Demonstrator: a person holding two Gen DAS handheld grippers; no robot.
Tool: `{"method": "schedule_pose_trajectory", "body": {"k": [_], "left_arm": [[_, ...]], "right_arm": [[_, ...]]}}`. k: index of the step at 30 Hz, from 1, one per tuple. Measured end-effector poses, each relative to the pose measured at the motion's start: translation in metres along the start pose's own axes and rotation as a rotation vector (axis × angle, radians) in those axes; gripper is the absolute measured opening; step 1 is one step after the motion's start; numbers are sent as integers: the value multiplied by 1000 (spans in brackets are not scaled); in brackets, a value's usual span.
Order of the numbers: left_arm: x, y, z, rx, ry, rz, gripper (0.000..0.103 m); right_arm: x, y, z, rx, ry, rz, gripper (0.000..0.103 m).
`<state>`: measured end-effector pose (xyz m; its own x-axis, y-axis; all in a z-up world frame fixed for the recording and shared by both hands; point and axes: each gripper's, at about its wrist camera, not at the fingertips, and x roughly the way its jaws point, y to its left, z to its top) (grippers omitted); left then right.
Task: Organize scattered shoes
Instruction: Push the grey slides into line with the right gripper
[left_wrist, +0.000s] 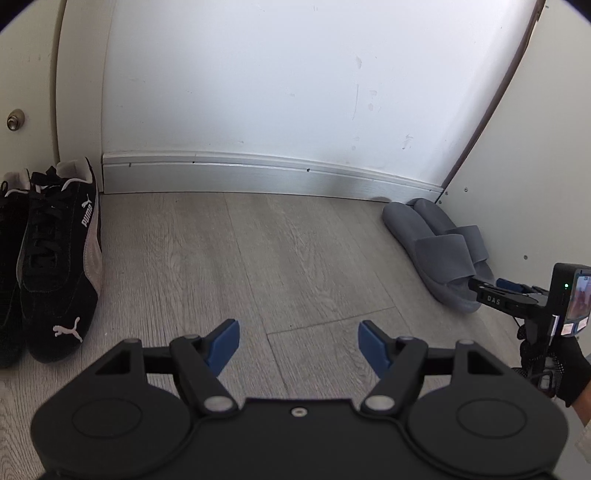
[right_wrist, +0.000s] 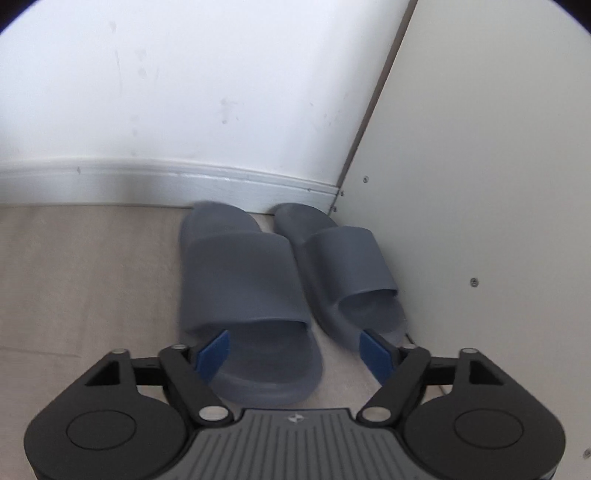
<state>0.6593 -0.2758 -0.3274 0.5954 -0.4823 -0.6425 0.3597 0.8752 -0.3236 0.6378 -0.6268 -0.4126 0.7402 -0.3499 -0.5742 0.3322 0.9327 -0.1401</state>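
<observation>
Grey slippers (right_wrist: 284, 280) paired by the wall (right_wrist: 184, 92) (toes inward) — right gripper (right_wrist: 295, 354) jaws apart

Two grey rubber slide slippers (right_wrist: 247, 291) lie side by side just ahead of the right gripper (right_wrist: 293, 350), toes toward the wall. Two black lace-up sneakers with white side stripes (left_wrist: 59, 258) sit paired off to the left of the left gripper (left_wrist: 298, 345) (one partly cut off by the frame edge). That makes four shoes, two grippers.
</observation>
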Motion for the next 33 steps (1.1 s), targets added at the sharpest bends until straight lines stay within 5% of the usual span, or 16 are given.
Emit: {"method": "schedule_pose_trajectory", "body": {"k": [2, 3, 10, 19, 26, 33], "left_arm": [[-4, 5, 1, -6, -8, 8, 72], [-6, 8, 1, -8, -11, 13, 72], [-8, 27, 2, -22, -8, 53, 72], [-17, 35, -1, -18, -14, 50, 72], [-64, 63, -4, -80, -59, 45, 72], [-149, 106, -34, -8, -129, 148, 72]], "right_arm": [[8, 6, 2, 50, 41, 60, 13], [19, 12, 3, 67, 80, 87, 8], [58, 13, 11, 348, 61, 125, 15], [54, 28, 15, 304, 61, 16, 21], [-45, 97, -13, 119, -61, 129, 60], [-189, 223, -60, 107, -175, 480, 65]]}}
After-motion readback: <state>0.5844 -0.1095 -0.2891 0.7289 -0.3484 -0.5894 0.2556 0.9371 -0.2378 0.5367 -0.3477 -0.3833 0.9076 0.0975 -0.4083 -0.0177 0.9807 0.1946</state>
